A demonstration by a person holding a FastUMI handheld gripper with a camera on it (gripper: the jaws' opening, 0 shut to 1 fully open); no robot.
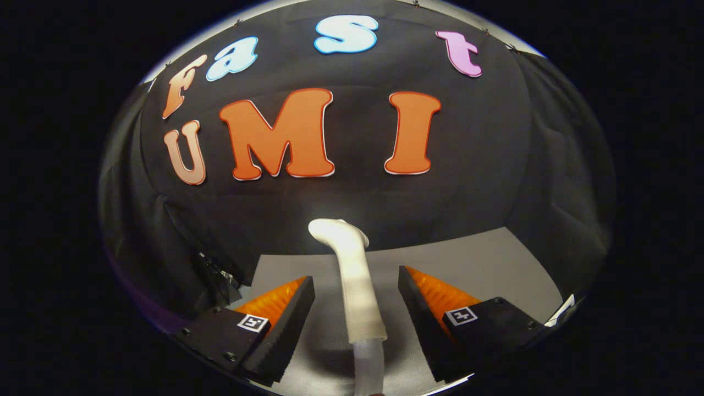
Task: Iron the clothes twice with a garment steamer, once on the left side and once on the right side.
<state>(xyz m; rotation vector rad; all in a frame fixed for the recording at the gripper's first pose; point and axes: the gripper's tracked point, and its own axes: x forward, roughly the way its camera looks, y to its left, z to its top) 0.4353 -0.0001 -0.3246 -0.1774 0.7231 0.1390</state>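
Observation:
A white garment steamer (352, 258) stands upright on the grey table (484, 264), its bent head turned to the left against the black cloth wall. Its handle rises between the two fingers of my gripper (356, 275). The gripper is open: a gap shows on each side between the handle and the fingers (286, 313). A translucent hose or lower part of the steamer (367, 363) runs down toward the camera between the fingers.
The black cloth wall (484, 165) closes the booth just behind the steamer and wraps round both sides. Folded cloth with shiny tape (217, 278) hangs at the table's left edge. A small white object (562, 309) lies at the table's right edge.

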